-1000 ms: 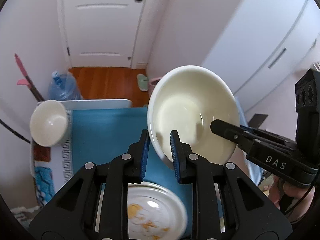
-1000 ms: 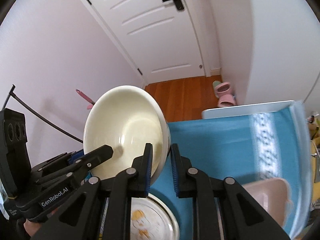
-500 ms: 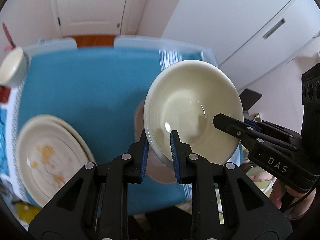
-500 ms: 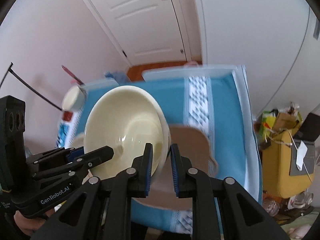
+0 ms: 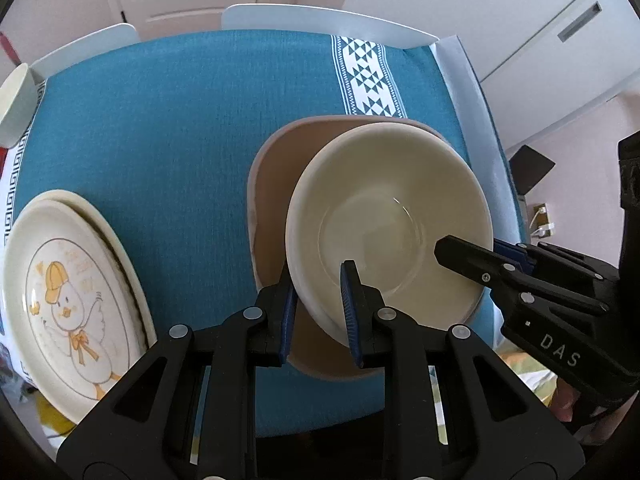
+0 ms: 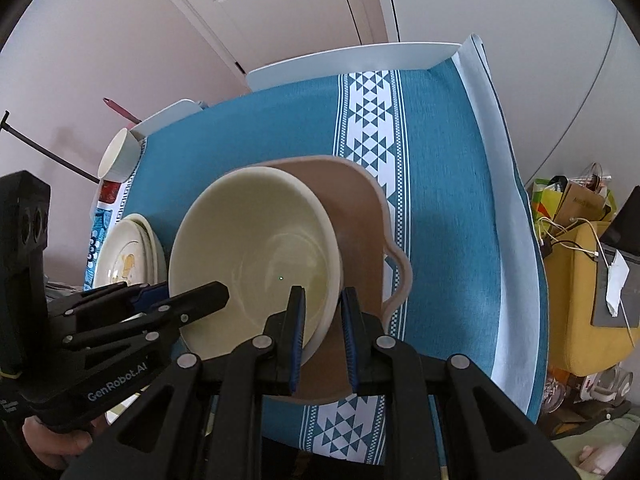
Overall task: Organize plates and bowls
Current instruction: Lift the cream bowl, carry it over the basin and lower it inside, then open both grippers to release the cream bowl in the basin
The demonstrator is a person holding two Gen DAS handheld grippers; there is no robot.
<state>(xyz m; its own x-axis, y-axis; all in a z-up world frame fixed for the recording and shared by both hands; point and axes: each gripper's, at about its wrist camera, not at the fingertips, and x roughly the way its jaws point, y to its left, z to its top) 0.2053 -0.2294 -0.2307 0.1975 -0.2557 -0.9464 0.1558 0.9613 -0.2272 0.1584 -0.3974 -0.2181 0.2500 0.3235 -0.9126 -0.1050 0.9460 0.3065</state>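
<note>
Left gripper [image 5: 319, 299] clamps the cream bowl [image 5: 388, 236] rim at its 7 o'clock edge, one pad inside and one outside; right gripper [image 6: 322, 328] does the same at the bowl's 5 o'clock edge in its own view. Both are closed on the rim, likely a two-point hold so the wide bowl stays level. The bowl hangs over the tan handled dish [image 6: 360, 216], covering most of it; contact underneath can't be told. Looks like nesting bowl into dish to stack. At 9 o'clock on the blue tablecloth [image 5: 180, 120] sits the duck-print plate [image 5: 64, 300], stacked on another plate, well apart. Far at 10 o'clock a small white bowl [image 6: 118, 156] sits at the table edge, not yet gathered
</note>
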